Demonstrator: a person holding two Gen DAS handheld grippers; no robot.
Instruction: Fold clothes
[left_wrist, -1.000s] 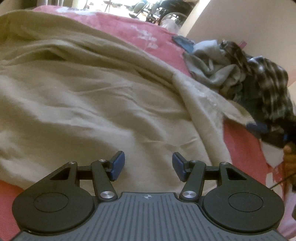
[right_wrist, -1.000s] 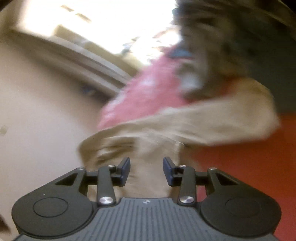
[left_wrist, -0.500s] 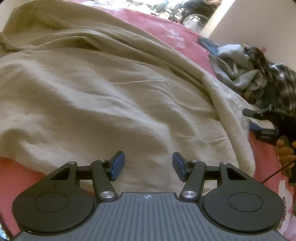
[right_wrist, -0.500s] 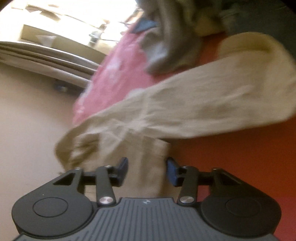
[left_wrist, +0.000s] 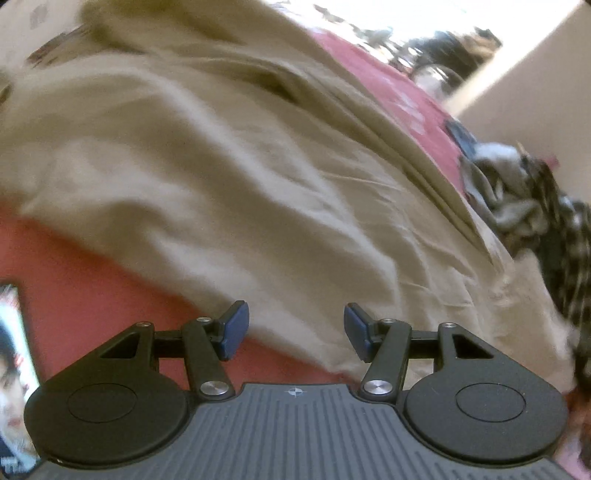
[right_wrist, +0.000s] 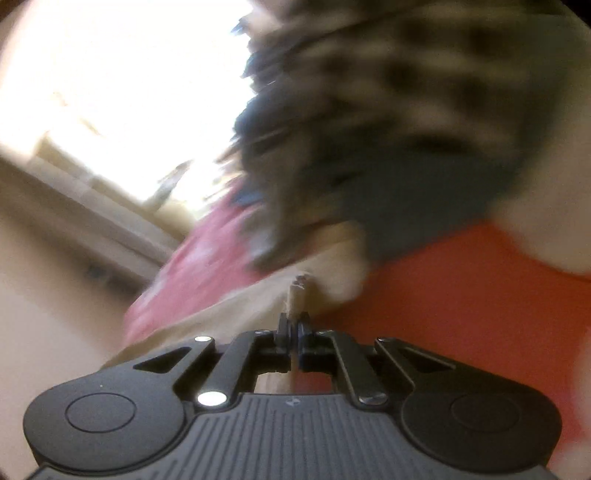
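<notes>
A large beige garment (left_wrist: 229, 177) lies spread and creased on the red bed cover (left_wrist: 85, 295). My left gripper (left_wrist: 296, 330) is open and empty, its blue pads just over the garment's near hem. My right gripper (right_wrist: 294, 326) is shut on an edge of the beige garment (right_wrist: 236, 306); a small bunch of cloth sticks up between the pads. The right wrist view is blurred.
A heap of other clothes, grey and black-and-white plaid (left_wrist: 535, 206), lies at the right of the bed and fills the top of the right wrist view (right_wrist: 388, 129). A phone screen (left_wrist: 13, 369) lies at the left edge. A pale wall (left_wrist: 535, 74) is behind.
My right gripper has shut on the beige garment's edge and swung toward the plaid heap. My left gripper has drawn back to the garment's near hem, so red cover now shows under it.
</notes>
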